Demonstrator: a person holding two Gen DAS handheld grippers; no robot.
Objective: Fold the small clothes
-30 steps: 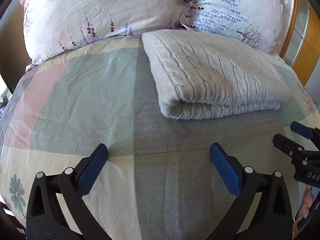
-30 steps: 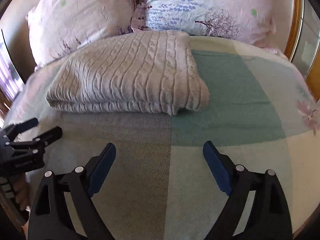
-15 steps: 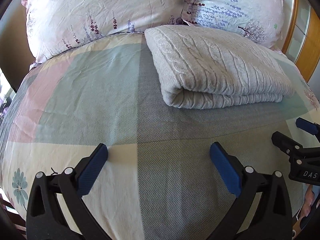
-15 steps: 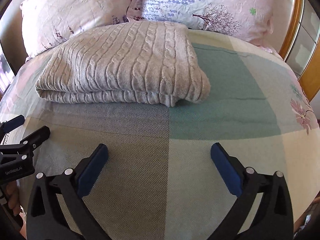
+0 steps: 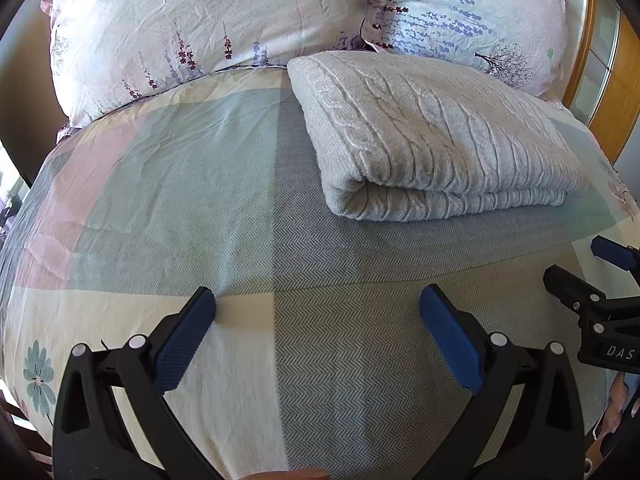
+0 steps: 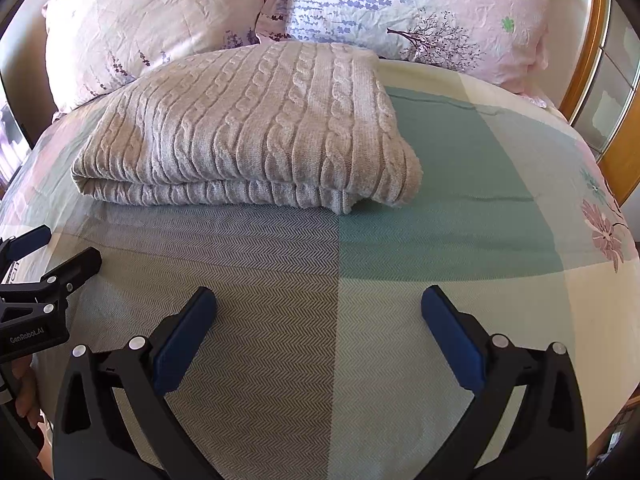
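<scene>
With its layers stacked square, the grey cable-knit sweater (image 6: 256, 128) lies folded on the patchwork-covered bed (image 6: 460, 208) near floral pillows (image 5: 208, 28); left gripper (image 5: 316, 312) and right gripper (image 6: 318, 312) hover apart, empty, folding apparently finished.

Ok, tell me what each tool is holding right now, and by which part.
Nothing. The left tool and the right tool are both open, short of the folded sweater on the bed.

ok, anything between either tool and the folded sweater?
Nothing visible. Only bare bedspread lies between the open right tool and the folded cable-knit sweater; same for the open left tool.
</scene>
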